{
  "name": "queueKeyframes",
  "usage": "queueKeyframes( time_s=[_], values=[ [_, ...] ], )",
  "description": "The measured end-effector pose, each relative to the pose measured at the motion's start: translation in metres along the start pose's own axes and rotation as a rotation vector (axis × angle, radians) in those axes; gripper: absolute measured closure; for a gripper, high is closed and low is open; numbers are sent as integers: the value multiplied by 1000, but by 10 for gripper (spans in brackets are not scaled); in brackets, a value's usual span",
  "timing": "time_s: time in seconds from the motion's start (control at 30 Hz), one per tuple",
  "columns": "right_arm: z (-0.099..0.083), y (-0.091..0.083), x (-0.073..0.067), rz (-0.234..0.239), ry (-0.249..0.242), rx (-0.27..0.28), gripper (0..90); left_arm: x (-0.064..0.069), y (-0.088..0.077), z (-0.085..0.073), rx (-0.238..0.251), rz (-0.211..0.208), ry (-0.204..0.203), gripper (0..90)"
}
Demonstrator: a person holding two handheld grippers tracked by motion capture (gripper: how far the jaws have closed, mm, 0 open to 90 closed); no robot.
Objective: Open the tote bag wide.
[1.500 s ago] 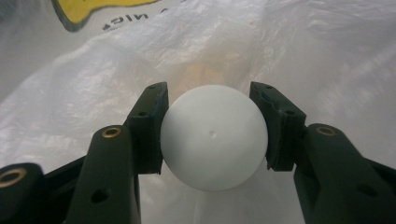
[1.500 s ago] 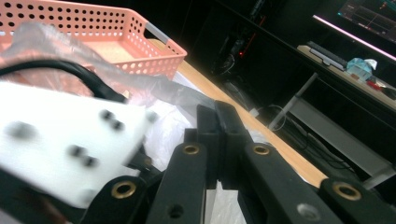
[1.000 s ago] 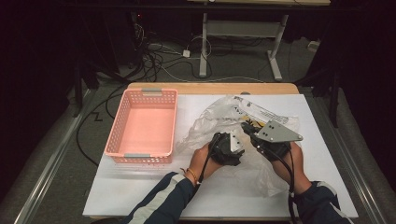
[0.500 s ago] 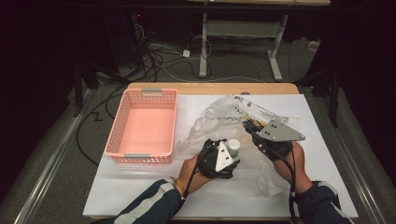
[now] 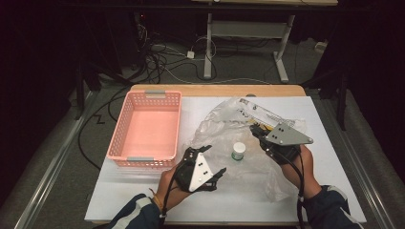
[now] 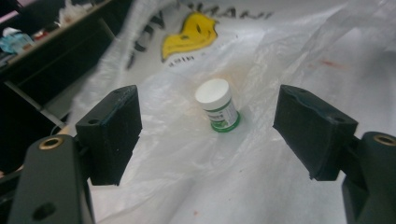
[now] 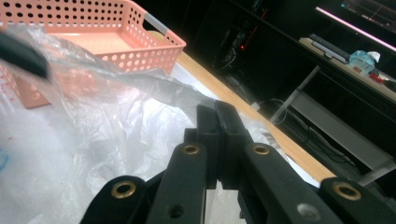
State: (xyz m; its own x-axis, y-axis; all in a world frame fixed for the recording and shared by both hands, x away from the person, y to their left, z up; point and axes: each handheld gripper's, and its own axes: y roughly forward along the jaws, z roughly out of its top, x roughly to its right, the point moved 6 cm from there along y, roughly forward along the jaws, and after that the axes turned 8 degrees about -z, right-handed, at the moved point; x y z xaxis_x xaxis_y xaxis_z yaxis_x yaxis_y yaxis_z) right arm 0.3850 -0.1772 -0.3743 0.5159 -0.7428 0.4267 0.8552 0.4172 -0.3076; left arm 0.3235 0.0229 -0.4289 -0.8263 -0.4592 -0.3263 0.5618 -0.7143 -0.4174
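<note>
Since a moment ago my left gripper (image 5: 214,161) has drawn back toward me, its jaws now spread wide apart, and the small white-lidded jar with a green label (image 5: 238,151) stands upright and free on the crinkled clear plastic bag (image 5: 224,121). My right gripper (image 5: 255,131) keeps its jaws pinched together on the bag's film. Beside the bag sits the pink perforated plastic basket (image 5: 148,98) on the white table (image 5: 334,191).
</note>
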Motion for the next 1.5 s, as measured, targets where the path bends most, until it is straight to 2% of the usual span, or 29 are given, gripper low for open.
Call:
queueKeyframes(
  time_s=[0.07,0.13,0.23,0.37,0.53,0.6,0.63,0.67,0.7,0.73,0.77,0.8,0.83,0.87,0.93,0.97,1.03,1.17,1.23,1.27,1.37,1.4,1.5],
  values=[
    [-1,1,0,-2,-3,-4,900,-4,-12,3,32,27,-7,221],
    [-1,1,-1,-3,-8,-8,900,-10,-23,5,55,74,-5,214],
    [-2,1,0,-6,-10,-13,900,-22,-36,1,72,119,-46,209],
    [-4,1,2,-7,-11,-21,900,-33,-40,-16,23,141,-104,180],
    [-7,0,5,-10,-11,-29,900,-38,-28,-36,-70,105,-171,159],
    [-9,0,6,-12,-17,-33,900,-37,-23,-38,-96,96,-173,172],
    [-10,0,7,-10,-14,-36,900,-37,-21,-39,-103,89,-174,207],
    [-11,0,7,-8,-16,-40,900,-37,-19,-40,-111,80,-170,309],
    [-11,0,7,-8,-16,-40,900,-37,-17,-41,-120,74,-169,309],
    [-12,0,7,-9,-16,-42,900,-37,-17,-42,-125,65,-169,390],
    [-13,0,8,-9,-18,-45,900,-37,-16,-43,-128,51,-172,526],
    [-14,1,9,-11,-17,-45,900,-37,-15,-43,-126,47,-174,599],
    [-14,1,9,-11,-17,-45,900,-37,-16,-42,-121,47,-175,599],
    [-15,1,9,-9,-12,-47,900,-37,-15,-42,-119,43,-180,732],
    [-16,1,9,-9,-7,-47,885,-36,-15,-41,-125,35,-176,808],
    [-16,1,9,-9,-7,-47,885,-35,-14,-41,-123,31,-176,808],
    [-16,2,9,-9,-2,-45,816,-35,-14,-41,-124,21,-178,842],
    [-17,-1,10,5,15,-35,573,-33,-13,-41,-123,12,-177,850],
    [-18,-7,10,18,21,-12,521,-32,-13,-41,-123,8,-176,850],
    [-18,-16,10,41,25,8,475,-31,-13,-40,-121,8,-176,851],
    [-16,-30,13,49,48,42,434,-30,-12,-40,-121,4,-176,851],
    [-16,-30,13,49,48,42,434,-30,-12,-41,-120,3,-177,851],
    [-19,-48,11,68,75,65,398,-29,-11,-40,-123,3,-172,852]
  ],
)
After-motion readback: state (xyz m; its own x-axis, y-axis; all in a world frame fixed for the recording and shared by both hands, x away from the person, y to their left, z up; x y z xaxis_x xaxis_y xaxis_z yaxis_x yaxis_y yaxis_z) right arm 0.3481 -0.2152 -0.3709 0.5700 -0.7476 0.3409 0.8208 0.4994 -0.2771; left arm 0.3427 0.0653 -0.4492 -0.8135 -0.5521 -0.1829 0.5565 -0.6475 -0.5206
